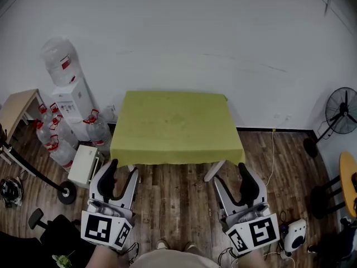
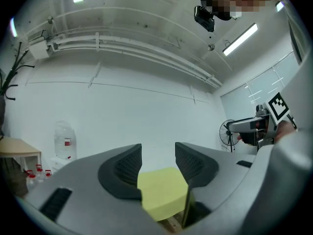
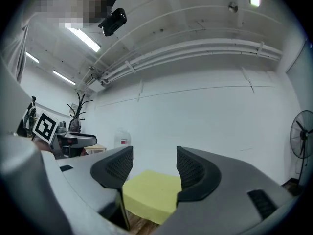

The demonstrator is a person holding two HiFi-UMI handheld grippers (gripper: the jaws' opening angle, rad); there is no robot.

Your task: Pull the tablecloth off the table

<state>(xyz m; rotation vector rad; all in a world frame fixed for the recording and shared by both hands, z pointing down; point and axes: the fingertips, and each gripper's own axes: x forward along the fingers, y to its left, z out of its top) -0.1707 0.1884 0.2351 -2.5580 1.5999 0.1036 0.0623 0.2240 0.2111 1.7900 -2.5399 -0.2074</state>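
Left tool [image 1: 124, 170], right tool [image 1: 230, 175], tablecloth [image 1: 175, 124] squarely ahead

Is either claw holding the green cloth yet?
No, the left gripper and right gripper both stand open, short of the tablecloth.

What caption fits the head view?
Left gripper and right gripper, both open, face the yellow-green tablecloth on a table.
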